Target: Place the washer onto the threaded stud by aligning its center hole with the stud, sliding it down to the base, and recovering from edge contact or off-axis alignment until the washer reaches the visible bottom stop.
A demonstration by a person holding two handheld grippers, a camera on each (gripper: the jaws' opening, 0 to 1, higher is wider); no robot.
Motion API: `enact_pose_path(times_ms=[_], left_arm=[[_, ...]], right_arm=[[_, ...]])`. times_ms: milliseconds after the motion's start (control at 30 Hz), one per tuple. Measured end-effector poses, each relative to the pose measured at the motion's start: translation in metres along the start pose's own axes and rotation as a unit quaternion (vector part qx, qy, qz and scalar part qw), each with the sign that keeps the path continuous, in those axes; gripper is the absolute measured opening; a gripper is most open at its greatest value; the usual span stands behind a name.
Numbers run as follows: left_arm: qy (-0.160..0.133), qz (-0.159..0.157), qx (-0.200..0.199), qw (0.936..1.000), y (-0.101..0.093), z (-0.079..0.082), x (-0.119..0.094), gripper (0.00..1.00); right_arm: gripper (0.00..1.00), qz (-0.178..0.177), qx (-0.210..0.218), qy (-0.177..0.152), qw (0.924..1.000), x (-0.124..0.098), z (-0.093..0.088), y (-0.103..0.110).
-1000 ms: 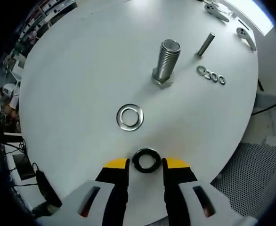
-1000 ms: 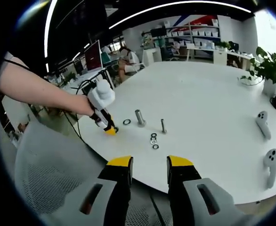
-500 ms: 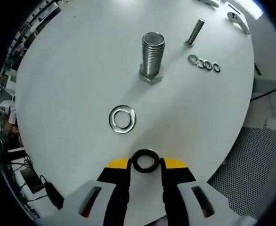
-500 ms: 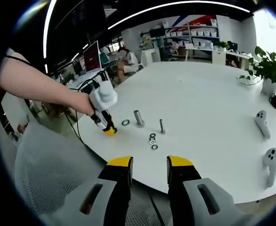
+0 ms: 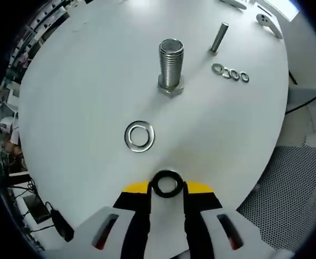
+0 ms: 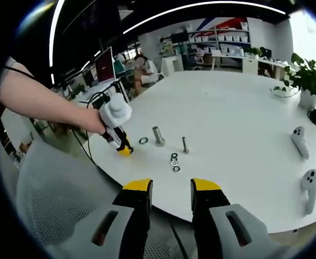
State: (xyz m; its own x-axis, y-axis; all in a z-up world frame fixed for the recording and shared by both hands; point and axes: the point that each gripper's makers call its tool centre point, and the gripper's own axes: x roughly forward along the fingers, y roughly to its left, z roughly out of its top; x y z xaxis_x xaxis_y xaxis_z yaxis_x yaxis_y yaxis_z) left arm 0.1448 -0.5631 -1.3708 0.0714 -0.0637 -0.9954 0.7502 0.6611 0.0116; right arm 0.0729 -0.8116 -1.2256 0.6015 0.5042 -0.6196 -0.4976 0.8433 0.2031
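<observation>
In the left gripper view, the left claw (image 5: 167, 188) pinches a black washer (image 5: 167, 183) between its yellow tips, low over the white table (image 5: 82, 97). Ahead of the claw and slightly left lies a silver washer (image 5: 139, 136); farther ahead stands the threaded stud (image 5: 171, 66), then a slim bolt (image 5: 219, 37) and three small washers (image 5: 230, 73) off right. In the right gripper view, the right claw (image 6: 170, 189) hangs released off the table's edge.

No legible text, labels, brands or numbers anywhere; distant shelf boxes too small to read.
</observation>
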Motion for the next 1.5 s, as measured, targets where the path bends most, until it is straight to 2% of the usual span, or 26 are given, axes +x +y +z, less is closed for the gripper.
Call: enact_pose_path(times_ms=[133, 367, 567, 867, 1000, 1333, 1500], left_arm=[[-0.007, -0.004, -0.004, 1.0000, 0.002, 0.000, 0.001, 0.19], [-0.008, -0.001, 0.029, 0.9995, -0.002, 0.000, -0.001, 0.19], [-0.035, -0.001, 0.020, 0.9992, 0.005, 0.010, -0.013, 0.19], [-0.060, 0.009, 0.043, 0.9973, 0.013, 0.025, -0.033, 0.19], [-0.074, 0.012, 0.057, 0.9956, 0.015, 0.037, -0.042, 0.19], [-0.118, 0.014, 0.088, 0.9890, 0.009, 0.086, -0.067, 0.19], [-0.119, 0.013, 0.109, 0.9869, 0.003, 0.099, -0.068, 0.19]], right_arm=[[0.30, -0.002, 0.003, -0.002, 1.0000, 0.000, 0.000, -0.001], [0.30, 0.000, -0.001, 0.001, 1.0000, 0.000, -0.001, 0.000], [0.30, 0.000, -0.002, 0.002, 1.0000, 0.000, -0.001, 0.000], [0.30, 0.001, -0.003, 0.003, 1.0000, 0.000, -0.001, 0.000], [0.30, 0.001, -0.002, 0.003, 1.0000, 0.000, -0.001, 0.000], [0.30, 0.002, -0.005, 0.006, 1.0000, 0.001, -0.002, 0.000], [0.30, 0.002, -0.005, 0.007, 1.0000, 0.000, -0.002, 0.000]])
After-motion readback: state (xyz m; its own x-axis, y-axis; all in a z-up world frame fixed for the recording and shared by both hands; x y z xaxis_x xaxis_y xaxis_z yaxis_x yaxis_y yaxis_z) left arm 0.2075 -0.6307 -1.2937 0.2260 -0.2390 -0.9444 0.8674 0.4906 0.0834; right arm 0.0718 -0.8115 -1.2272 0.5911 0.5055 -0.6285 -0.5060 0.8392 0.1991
